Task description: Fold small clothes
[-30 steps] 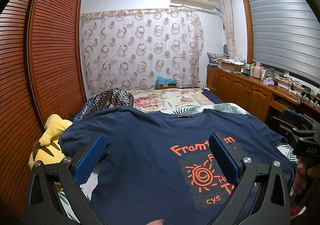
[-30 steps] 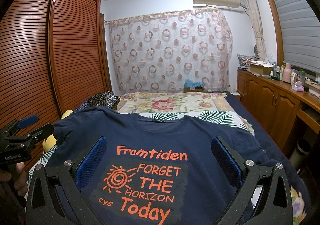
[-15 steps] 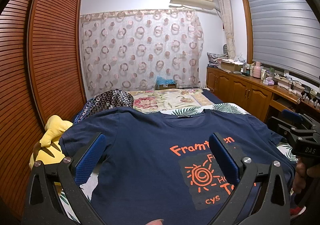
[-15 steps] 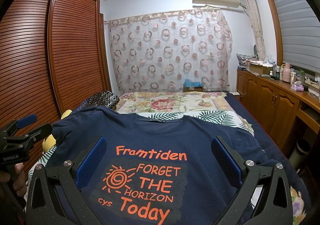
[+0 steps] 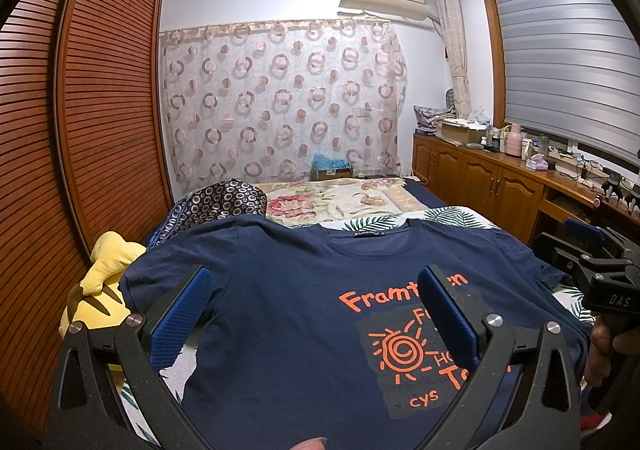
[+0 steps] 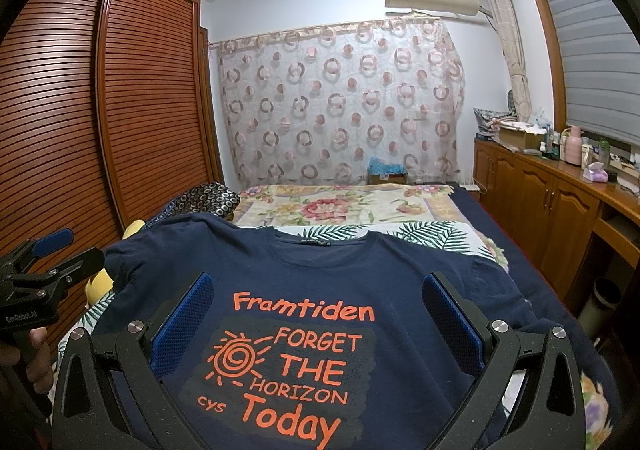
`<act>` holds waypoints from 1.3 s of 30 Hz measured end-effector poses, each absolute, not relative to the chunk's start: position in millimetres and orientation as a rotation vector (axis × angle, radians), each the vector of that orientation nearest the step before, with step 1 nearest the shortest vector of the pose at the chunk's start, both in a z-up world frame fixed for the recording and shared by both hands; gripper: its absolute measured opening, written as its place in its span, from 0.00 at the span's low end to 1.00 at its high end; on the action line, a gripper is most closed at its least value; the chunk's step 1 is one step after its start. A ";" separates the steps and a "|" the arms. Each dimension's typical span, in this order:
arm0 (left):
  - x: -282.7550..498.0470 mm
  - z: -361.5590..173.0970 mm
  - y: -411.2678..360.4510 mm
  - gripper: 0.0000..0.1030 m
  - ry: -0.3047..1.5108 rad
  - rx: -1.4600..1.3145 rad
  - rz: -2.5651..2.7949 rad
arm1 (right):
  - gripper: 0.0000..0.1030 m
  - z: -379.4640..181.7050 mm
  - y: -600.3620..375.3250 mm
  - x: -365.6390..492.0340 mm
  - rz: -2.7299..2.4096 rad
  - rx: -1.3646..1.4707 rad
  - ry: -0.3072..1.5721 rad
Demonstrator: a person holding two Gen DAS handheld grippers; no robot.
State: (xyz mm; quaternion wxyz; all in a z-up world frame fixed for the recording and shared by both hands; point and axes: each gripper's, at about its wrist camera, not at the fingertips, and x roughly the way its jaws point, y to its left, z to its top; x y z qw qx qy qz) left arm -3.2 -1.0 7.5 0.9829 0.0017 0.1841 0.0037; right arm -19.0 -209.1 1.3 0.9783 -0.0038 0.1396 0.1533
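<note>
On the bed [image 6: 472,210] we see the navy T-shirt [image 6: 400,282] spread flat, print up. We hold the left tongs [image 5: 316,314] and right tongs [image 6: 318,320] above it, both gaping wide and empty

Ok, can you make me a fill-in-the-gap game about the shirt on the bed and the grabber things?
1. The navy T-shirt lies spread flat with its orange print facing ____.
2. The top orange word on the shirt reads ____.
3. Both the left gripper and the right gripper have their jaws ____, holding nothing.
4. The plush toy beside the shirt's sleeve is coloured ____.

Missing words: up; Framtiden; open; yellow
</note>
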 end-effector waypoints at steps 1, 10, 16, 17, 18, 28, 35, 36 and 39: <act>-3.4 7.9 -0.9 1.00 0.370 0.003 0.007 | 1.00 1.4 -209.1 -19.1 0.309 -0.007 0.281; -3.6 7.9 -1.3 1.00 0.369 0.005 0.008 | 1.00 2.0 -208.5 -19.6 0.309 -0.010 0.281; -3.5 7.7 -1.3 1.00 0.370 0.005 0.007 | 1.00 2.7 -206.9 -20.1 0.313 -0.011 0.283; -3.6 7.4 -1.3 1.00 0.370 0.005 0.008 | 1.00 2.4 -206.6 -20.3 0.315 -0.011 0.283; -5.5 14.8 -3.3 1.00 0.372 0.005 0.009 | 1.00 2.2 -206.1 -20.2 0.317 -0.012 0.284; 3.0 3.3 9.8 1.00 0.429 0.004 0.006 | 1.00 -5.0 -199.4 -11.3 0.358 -0.025 0.307; 11.4 -7.9 40.9 1.00 0.456 -0.009 0.022 | 1.00 -5.3 -195.6 -3.1 0.388 -0.038 0.328; 11.7 -9.9 43.6 1.00 0.459 -0.009 0.027 | 1.00 -5.6 -194.6 -1.1 0.392 -0.044 0.332; 15.0 -15.2 57.8 1.00 0.473 -0.010 0.034 | 1.00 -6.4 -192.2 5.4 0.403 -0.061 0.340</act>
